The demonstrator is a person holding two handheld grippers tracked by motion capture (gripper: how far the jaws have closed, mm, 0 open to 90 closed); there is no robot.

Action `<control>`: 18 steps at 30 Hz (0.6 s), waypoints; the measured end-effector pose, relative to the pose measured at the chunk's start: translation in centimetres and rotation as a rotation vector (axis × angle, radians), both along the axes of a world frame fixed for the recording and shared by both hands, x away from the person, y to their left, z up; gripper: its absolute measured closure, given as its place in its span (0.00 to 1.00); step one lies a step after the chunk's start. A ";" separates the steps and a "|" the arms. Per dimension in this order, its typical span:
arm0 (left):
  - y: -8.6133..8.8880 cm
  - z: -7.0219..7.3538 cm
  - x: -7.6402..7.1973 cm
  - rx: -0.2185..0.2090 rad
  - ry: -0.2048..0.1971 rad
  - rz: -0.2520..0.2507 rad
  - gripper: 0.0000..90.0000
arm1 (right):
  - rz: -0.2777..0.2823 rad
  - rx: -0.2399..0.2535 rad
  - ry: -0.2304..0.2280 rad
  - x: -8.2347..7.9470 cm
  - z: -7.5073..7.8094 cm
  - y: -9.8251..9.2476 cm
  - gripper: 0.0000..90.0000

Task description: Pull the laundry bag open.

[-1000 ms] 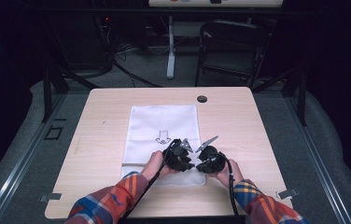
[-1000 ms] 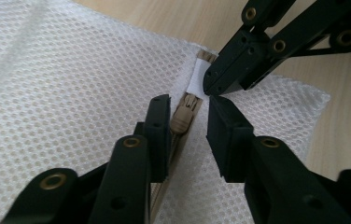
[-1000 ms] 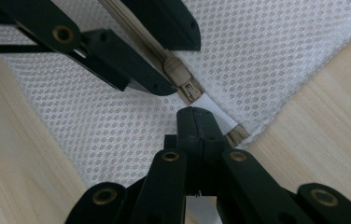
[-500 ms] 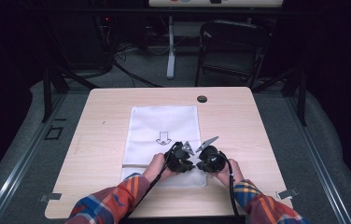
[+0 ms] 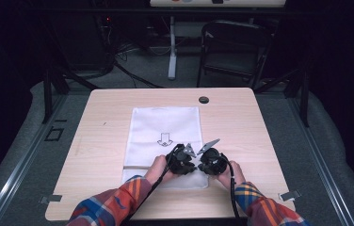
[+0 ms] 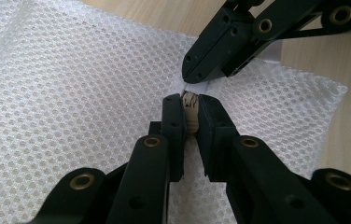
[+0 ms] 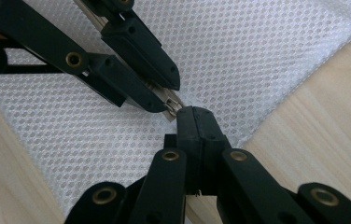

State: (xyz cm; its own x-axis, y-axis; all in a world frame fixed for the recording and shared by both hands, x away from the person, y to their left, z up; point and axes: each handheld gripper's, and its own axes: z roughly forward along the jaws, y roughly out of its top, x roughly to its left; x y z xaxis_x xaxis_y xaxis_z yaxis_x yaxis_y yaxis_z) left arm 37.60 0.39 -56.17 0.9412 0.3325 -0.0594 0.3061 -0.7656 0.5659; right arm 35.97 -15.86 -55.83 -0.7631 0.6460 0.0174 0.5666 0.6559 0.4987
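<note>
White mesh bag (image 5: 165, 143) lies flat on the tabletop (image 5: 100, 141), its short end facing the person, a small arrow mark printed near its middle. Both tools meet at the bag's near edge, close to its right corner.

Compared with a second ago, both hands sit in the same spot. The left tool (image 6: 190, 100) has just been closing; its two black jaws now clamp a small pale tab, perhaps a zip pull (image 6: 191, 103), at the bag's edge. The right tool (image 7: 193, 116) is unchanged: its jaws are pressed tight together, pinching a fold of the mesh right beside the left tool's tip, the two tools almost touching.

Seen from above, the left tool (image 5: 181, 162) and the right tool (image 5: 209, 161) sit side by side over the bag's near end, with plaid sleeves (image 5: 114, 205) coming in from the near edge.

The tabletop is light wood with a dark round cable hole (image 5: 204, 100) at its far edge. Around it is grey carpet. Beyond the far edge, in a dim room, stand a dark folding chair (image 5: 234, 49), a white post and trailing cables.
</note>
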 end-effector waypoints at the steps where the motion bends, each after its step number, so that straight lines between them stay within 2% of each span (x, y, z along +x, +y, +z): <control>1: 0.0 0.0 0.0 0.000 0.000 -0.001 0.91 | 0.000 0.000 0.000 0.0 0.0 0.0 1.00; 2: 0.0 0.0 0.0 -0.001 -0.002 0.001 0.91 | -0.002 0.007 0.003 0.0 0.0 0.0 1.00; 3: 0.0 0.0 0.0 0.002 -0.003 0.000 0.91 | 0.005 -0.010 0.000 0.1 0.0 -0.1 1.00; 4: 0.0 0.0 0.0 0.001 -0.003 0.000 0.91 | 0.000 0.002 -0.003 0.1 0.0 -0.1 1.00; 11: 0.0 0.0 0.0 0.003 -0.002 -0.006 0.91 | -0.010 -0.002 0.011 0.1 0.0 -0.1 1.00; 18: 0.1 0.1 0.1 0.006 0.000 -0.012 0.91 | -0.024 0.014 0.026 0.2 0.0 -0.1 1.00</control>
